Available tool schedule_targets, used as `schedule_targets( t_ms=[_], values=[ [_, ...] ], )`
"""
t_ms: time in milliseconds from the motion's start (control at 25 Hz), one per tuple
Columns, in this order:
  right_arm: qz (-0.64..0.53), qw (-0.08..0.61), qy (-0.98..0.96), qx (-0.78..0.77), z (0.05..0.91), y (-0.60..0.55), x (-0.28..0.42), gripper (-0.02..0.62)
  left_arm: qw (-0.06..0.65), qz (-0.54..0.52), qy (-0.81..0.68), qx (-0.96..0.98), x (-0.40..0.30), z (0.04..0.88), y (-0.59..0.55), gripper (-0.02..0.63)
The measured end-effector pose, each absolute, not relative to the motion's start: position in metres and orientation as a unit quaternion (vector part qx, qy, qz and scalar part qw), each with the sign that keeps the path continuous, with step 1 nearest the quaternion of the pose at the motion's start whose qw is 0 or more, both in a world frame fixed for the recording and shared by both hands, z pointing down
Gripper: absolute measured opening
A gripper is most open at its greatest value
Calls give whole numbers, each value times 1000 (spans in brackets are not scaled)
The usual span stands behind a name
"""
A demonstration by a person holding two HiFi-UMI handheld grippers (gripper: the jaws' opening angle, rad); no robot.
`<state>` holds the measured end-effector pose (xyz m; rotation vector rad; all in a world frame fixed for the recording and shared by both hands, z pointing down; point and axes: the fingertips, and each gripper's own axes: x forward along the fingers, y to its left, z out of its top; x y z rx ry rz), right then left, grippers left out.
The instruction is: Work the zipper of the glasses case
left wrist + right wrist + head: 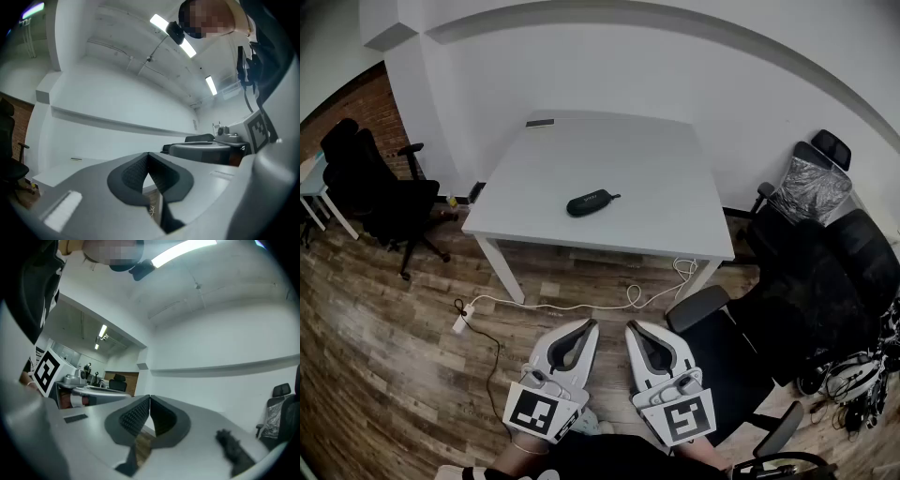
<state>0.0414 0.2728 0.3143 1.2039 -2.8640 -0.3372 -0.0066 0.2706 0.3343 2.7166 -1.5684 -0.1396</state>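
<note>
A dark glasses case [591, 202] lies near the middle of the white table [534, 216], its zipper pull pointing right. Both grippers hang low at the bottom of the head view, well short of the table and far from the case. My left gripper [592, 323] is shut with nothing in it, its tips meeting in the left gripper view [148, 154]. Beside it, my right gripper [631, 326] is also shut and empty, its tips touching in the right gripper view [149, 397]. The case does not show in either gripper view.
Black office chairs stand at the left [375, 192] and at the right [806, 281] of the table. A white cable [581, 302] with a power strip [461, 319] lies on the wooden floor under the table's front edge. A small dark object [540, 123] rests at the table's far edge.
</note>
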Motion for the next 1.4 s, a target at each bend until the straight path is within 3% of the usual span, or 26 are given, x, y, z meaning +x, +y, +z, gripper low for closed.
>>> schedule_targets(
  t_ms=[360, 720, 1040, 1400],
  values=[
    [-107, 14, -921, 375, 334, 202, 15, 8, -19, -59, -510, 858, -37, 347, 193, 6],
    [-108, 24, -914, 391, 346, 33, -31, 8, -20, -48, -486, 872, -75, 353, 23, 5],
    [-118, 18, -901, 416, 316, -79, -54, 8, 18, -36, -457, 889, -87, 341, -87, 5],
    [-130, 17, -902, 412, 306, -123, -56, 8, 77, 33, -458, 885, -105, 377, -160, 11]
  ],
)
